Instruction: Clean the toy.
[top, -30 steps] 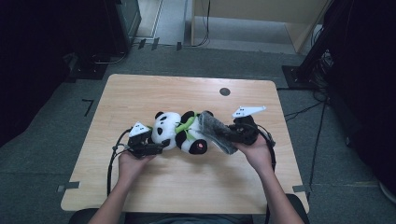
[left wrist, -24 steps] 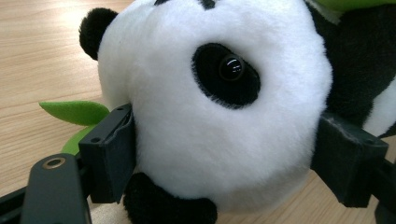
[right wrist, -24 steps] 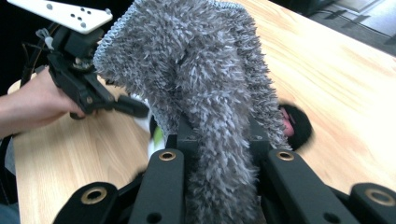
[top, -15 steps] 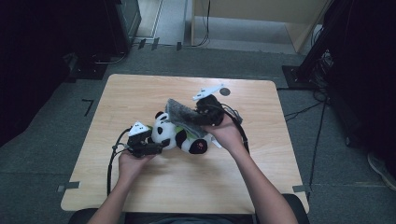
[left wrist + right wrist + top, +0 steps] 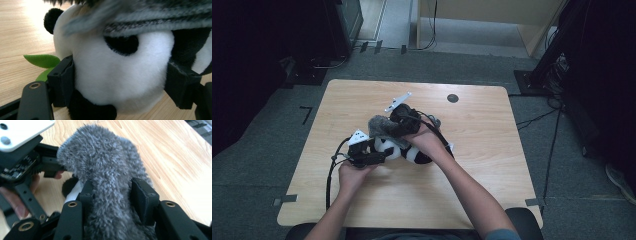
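Note:
A black-and-white panda plush (image 5: 416,154) lies on the wooden table (image 5: 482,150). My left gripper (image 5: 384,152) is shut on the panda's white head (image 5: 120,75), a pad on each side, and its jaws have just closed a little more. A grey fuzzy knit hat (image 5: 379,127) hangs over the head, its striped brim (image 5: 162,17) at the brow. My right gripper (image 5: 112,192) comes in from the right with the hat's fur (image 5: 100,157) between its pads. Its jaws have just been opening, but both pads touch the fur.
A green felt leaf (image 5: 42,60) sticks out beside the panda. A small black round spot (image 5: 452,98) marks the table's far side. Cables trail from both grippers. Dark floor and equipment surround the table.
My right gripper has carried the grey hat leftward, from the panda's right side to over its head. The left gripper and the panda have stayed put.

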A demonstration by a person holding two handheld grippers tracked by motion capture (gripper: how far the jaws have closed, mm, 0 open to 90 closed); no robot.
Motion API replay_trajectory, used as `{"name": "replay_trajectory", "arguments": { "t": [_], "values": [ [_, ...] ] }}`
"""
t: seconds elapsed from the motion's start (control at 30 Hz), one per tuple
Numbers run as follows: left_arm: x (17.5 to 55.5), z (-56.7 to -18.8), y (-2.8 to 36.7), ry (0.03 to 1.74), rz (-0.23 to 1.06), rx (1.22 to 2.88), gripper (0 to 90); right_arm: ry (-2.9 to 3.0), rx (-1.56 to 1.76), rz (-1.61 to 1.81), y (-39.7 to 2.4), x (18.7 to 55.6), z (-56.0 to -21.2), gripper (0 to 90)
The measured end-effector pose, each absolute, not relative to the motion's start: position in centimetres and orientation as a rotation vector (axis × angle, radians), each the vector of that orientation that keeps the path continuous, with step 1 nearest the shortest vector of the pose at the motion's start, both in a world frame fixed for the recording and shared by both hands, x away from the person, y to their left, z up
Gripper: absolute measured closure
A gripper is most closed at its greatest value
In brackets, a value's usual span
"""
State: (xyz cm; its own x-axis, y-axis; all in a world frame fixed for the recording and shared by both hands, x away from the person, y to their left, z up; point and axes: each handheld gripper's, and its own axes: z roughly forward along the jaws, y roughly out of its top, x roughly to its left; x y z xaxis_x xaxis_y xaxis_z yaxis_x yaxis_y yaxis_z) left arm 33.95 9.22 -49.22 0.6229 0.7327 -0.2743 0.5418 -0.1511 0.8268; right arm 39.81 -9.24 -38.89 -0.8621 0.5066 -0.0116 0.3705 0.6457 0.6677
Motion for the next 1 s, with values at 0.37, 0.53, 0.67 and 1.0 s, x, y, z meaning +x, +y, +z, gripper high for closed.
{"name": "replay_trajectory", "arguments": {
  "t": [0.37,0.53,0.67,1.0],
  "values": [
    [33.9,-49.1,9.2,1.049,0.244,1.832,28.2,2.721,0.629,0.929,-7.2,38.5,-39.5,73.7],
    [33.9,-49.0,9.1,1.055,0.25,1.828,32.8,2.739,0.663,0.965,-9.0,38.3,-39.6,74.8],
    [34.0,-49.1,9.2,1.058,0.241,1.817,34.4,2.745,0.701,0.941,-11.4,37.8,-39.5,75.2],
    [33.9,-48.9,9.0,1.054,0.252,1.824,35.5,2.705,0.818,1.03,-16.7,37.0,-39.5,75.8]
  ]
}}
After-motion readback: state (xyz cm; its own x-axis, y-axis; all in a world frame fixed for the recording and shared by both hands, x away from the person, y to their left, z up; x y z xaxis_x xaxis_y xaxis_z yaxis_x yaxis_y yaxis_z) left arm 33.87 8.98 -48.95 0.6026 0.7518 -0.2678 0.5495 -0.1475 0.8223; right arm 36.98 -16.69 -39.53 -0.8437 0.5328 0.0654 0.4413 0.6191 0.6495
